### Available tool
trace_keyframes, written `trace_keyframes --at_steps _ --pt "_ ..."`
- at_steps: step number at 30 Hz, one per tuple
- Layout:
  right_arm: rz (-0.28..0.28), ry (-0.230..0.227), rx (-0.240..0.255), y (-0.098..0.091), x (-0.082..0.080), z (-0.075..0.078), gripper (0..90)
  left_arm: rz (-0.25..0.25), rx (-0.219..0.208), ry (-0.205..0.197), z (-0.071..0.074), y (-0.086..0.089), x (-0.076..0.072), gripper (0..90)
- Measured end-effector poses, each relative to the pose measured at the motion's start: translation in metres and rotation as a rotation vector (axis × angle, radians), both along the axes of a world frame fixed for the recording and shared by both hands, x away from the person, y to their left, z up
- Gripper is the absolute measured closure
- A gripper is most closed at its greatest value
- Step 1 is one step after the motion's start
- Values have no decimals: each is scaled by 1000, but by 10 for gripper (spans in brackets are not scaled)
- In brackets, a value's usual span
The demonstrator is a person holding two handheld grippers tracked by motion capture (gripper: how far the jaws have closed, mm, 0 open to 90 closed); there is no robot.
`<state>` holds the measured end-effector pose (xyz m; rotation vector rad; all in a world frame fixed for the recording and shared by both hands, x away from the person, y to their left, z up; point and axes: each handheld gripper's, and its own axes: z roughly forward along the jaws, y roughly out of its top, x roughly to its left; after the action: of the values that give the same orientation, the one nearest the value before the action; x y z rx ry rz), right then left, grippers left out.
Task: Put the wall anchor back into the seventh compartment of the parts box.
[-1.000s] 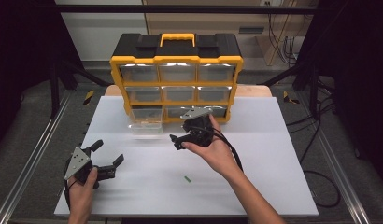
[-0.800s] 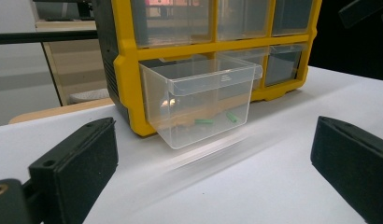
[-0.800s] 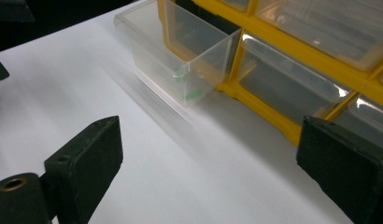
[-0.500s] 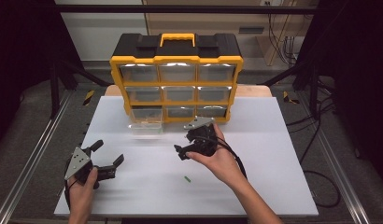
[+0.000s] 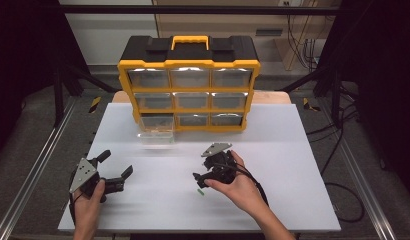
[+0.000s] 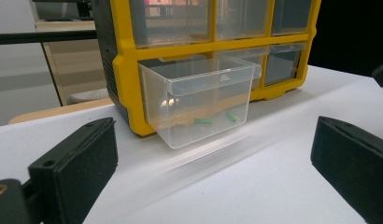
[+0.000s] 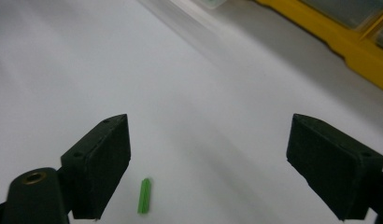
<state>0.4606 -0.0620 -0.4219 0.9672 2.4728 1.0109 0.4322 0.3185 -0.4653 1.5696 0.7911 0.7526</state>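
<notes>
The right gripper (image 5: 199,181) has come down toward the white table (image 5: 293,165) since a second ago, when it hovered higher and nearer the yellow organizer (image 5: 189,82). Its jaws stand wide apart and hold nothing, though they have just been closing a little. In the right gripper view a small green plug (image 7: 144,195) lies flat on the table just inside the left-hand jaw, not touched by either pad; in the high view the same green plug (image 5: 198,190) sits just below the gripper's tip. I judge this to be the approach to a pick-up: the descent has brought the jaws around the piece, but it lies off-centre, so a small sideways shift seems needed before closing.

The left gripper (image 5: 114,172) rests at the near left of the table, jaws open and empty. Beyond its jaws stands the clear drawer (image 6: 199,105), pulled out of the organizer's bottom row, with similar green plugs (image 6: 203,121) already lying in it, the likely destination.
</notes>
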Motion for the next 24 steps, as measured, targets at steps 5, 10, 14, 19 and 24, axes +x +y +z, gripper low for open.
trace_keyframes --at_steps 5,10,14,19,24 --pt "10 31 -16 -3 -8 -13 243 0 0 0 0 0 0 7" --pt "28 50 -23 -5 -13 -19 305 0 1 0 0 0 0 7" --pt "39 64 -21 -5 -16 -26 416 0 3 0 0 0 0 7" --pt "47 82 -15 -3 -18 -31 499 0 2 0 0 0 0 7" --pt "57 99 -25 3 -22 -39 590 -1 3 0 0 -1 0 7"
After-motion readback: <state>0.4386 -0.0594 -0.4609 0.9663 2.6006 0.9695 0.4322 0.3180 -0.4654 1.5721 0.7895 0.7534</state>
